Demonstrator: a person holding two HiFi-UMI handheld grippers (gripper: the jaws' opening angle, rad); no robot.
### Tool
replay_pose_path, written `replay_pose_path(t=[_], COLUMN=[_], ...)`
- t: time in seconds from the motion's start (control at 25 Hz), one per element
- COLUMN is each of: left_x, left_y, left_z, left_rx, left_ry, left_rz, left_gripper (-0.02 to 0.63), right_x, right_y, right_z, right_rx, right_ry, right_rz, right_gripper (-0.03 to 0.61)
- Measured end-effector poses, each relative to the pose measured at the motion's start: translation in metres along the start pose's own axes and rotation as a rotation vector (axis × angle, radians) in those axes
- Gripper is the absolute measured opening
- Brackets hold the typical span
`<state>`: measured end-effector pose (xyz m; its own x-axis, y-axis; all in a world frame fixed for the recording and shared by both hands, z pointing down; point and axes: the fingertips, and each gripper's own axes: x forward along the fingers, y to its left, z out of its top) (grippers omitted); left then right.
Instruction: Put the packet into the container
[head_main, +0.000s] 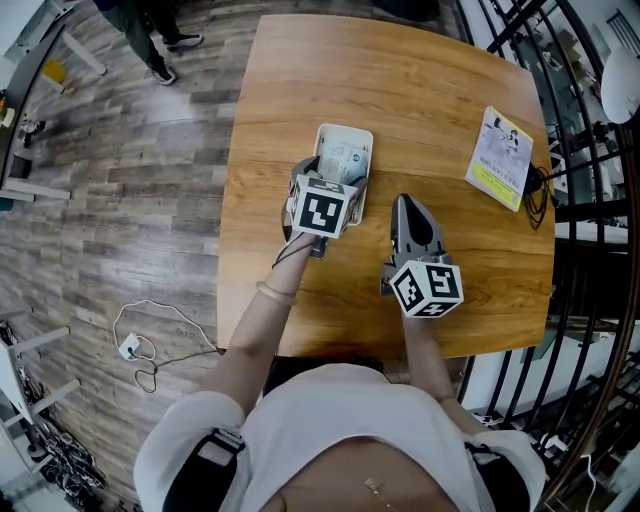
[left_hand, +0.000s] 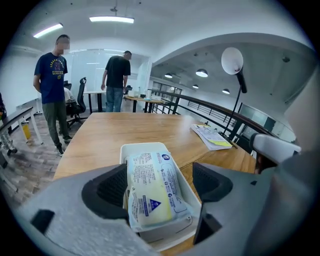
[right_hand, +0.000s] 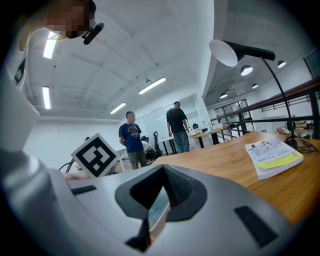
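Evidently the packet (left_hand: 150, 190) lay in the container (left_hand: 140, 146); left gripper (left_hand: 162, 186) jaws stood wide apart, gripping nothing; right gripper (right_hand: 160, 200) jaws closed, empty; withdrawal remained.

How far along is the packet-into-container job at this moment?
Looks done: the pale printed plastic packet lies inside the white rectangular plastic container. In hand: nothing; the left hand-held gripper straddles it, jaws open. Left: probably only pulling away.

A wooden table (head_main: 400, 110) stands on a grey plank floor (head_main: 120, 200), where a white cable (head_main: 130, 347) lies. A black railing (head_main: 585, 212) runs along the table's right side, with a white lamp (left_hand: 232, 61) beside it. Strip lights (left_hand: 111, 19) glow overhead. Two people (left_hand: 52, 85) stand near distant desks (left_hand: 142, 100).
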<state>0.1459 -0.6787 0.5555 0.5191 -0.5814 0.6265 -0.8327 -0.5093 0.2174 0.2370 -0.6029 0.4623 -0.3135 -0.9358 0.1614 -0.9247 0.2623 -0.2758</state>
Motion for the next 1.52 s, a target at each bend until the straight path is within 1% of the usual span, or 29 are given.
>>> replay_pose_path(t=[0.16,0.24,0.32,0.36,0.56,0.72,0.92,1.12,1.24,1.36,1.52], left_x=[-0.009,-0.015,-0.022,-0.025,-0.041,-0.059,-0.093,-0.129,-0.141,-0.147,-0.149], left_y=[0.005,0.009,0.013,0.014,0.010,-0.004,-0.026,-0.046,-0.059,-0.069,-0.075], left_z=[0.004,0.005,0.006,0.006,0.004,0.008,0.020,0.016,0.005,-0.008,-0.016], left_rx=[-0.013,-0.019,-0.018,-0.015,0.011,0.030,0.058,0.056,0.049,0.039,0.038], left_ry=[-0.045,-0.077,-0.114,-0.129,-0.184,-0.252,-0.343,-0.421,-0.440,-0.436,-0.438], left_rz=[0.045,0.078,0.118,0.133,0.169,0.140,0.093,0.057,0.037,0.022,0.013], left_gripper=[0.360,0.285,0.168,0.126,0.013,0.009,0.009,0.009,0.009,0.009,0.009], right_x=[-0.002,-0.004,-0.006,-0.008,-0.019,-0.028,-0.040,-0.054,-0.062,-0.070,-0.075], right_y=[0.003,0.005,0.007,0.008,0.018,0.025,0.037,0.047,0.049,0.051,0.055], right_z=[0.002,0.003,0.004,0.005,0.009,0.011,0.011,0.013,0.014,0.011,0.006], right_rx=[-0.007,-0.012,-0.012,-0.011,-0.016,-0.015,-0.011,-0.010,-0.016,-0.033,-0.036], right_ry=[-0.004,-0.007,-0.011,-0.014,-0.028,-0.035,-0.049,-0.062,-0.066,-0.064,-0.057], right_rz=[0.005,0.005,0.003,0.004,0.016,0.024,0.034,0.034,0.028,0.010,0.016], right_gripper=[0.011,0.011,0.011,0.011,0.011,0.011,0.011,0.011,0.011,0.011,0.011])
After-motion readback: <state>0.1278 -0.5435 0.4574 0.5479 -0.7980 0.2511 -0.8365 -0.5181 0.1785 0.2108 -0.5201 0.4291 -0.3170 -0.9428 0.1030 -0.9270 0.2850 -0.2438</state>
